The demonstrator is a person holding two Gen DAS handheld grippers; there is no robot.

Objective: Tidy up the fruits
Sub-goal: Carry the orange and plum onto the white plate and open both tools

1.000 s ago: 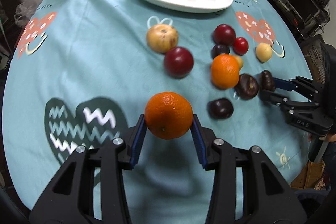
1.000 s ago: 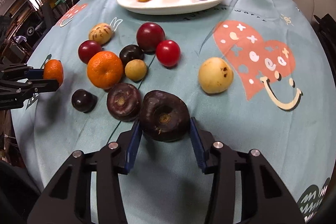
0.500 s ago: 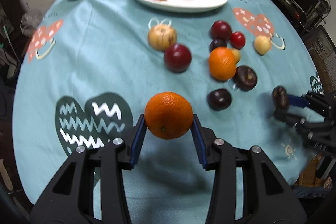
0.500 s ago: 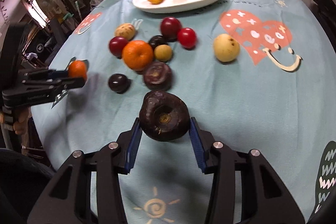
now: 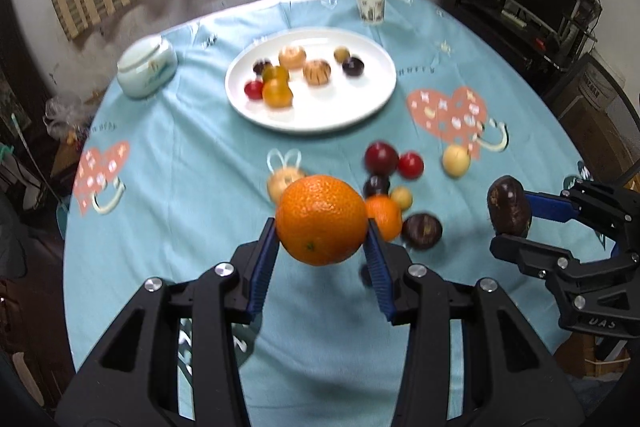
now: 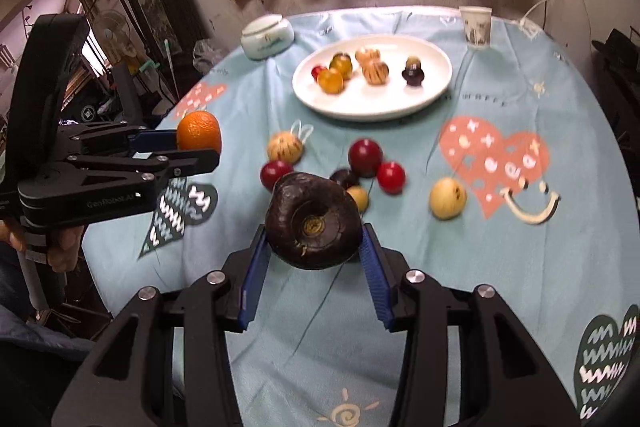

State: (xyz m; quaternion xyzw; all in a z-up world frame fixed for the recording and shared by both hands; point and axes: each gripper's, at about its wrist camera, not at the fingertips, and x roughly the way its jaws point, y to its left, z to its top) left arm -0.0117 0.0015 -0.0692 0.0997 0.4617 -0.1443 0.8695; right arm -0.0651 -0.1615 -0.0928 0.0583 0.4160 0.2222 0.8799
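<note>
Both fruits are up off the worktop now! The left tool (image 5: 322, 247) pinches the orange (image 5: 321, 220), the right tool (image 6: 314, 251) pinches the dark fruit (image 6: 314, 222); next, I'd judge, the far white plate (image 5: 372, 107).

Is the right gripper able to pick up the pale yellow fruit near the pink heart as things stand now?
Probably not yet: the right gripper is shut on a dark brown fruit, so its jaws are full. The yellow fruit itself lies uncovered, apart from the others.
</note>
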